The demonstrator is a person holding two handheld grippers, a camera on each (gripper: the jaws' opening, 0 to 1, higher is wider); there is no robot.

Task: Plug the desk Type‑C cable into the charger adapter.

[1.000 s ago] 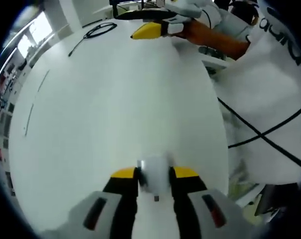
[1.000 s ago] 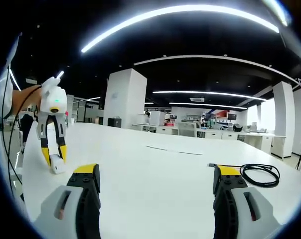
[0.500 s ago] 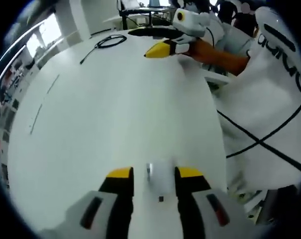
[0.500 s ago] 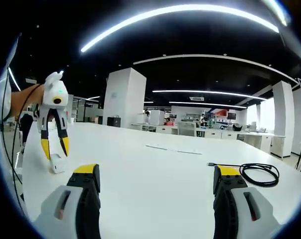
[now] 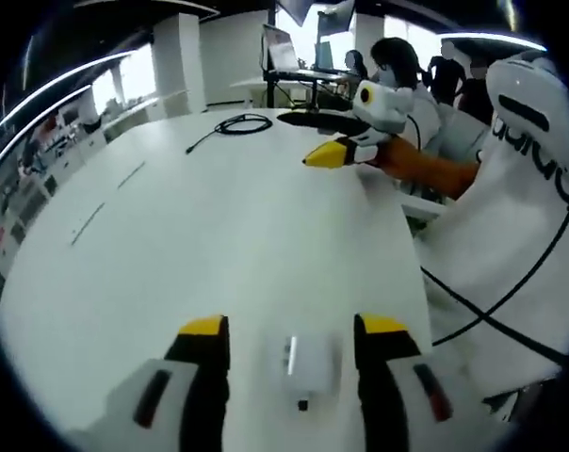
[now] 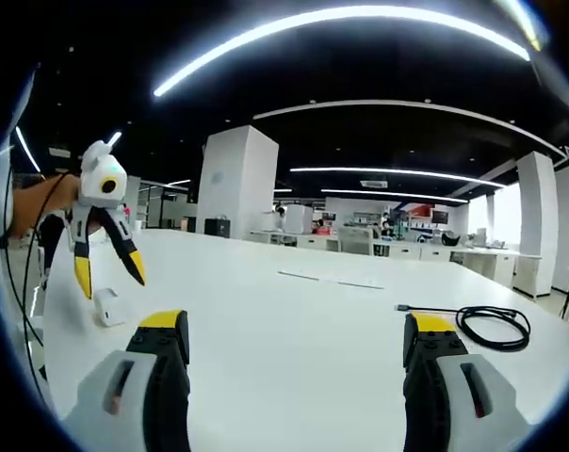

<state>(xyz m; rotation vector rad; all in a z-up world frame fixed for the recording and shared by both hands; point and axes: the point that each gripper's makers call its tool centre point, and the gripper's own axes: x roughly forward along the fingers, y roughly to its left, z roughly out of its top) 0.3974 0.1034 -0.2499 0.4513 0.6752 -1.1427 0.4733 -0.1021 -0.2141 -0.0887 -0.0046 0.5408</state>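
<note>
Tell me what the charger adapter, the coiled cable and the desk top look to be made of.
Charger adapter: probably white plastic, smooth with rounded edges. Coiled cable: black flexible sheath, likely rubber or plastic, since it holds loose loops. Desk top: smooth white surface, perhaps laminate; the faint sheen leaves it open.

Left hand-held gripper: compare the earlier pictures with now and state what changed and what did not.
The left hand-held gripper opened, let go of the white charger adapter and lifted off it. The adapter remains on the white desk. The coiled black cable stayed put; the right hand-held gripper stayed open.
</note>
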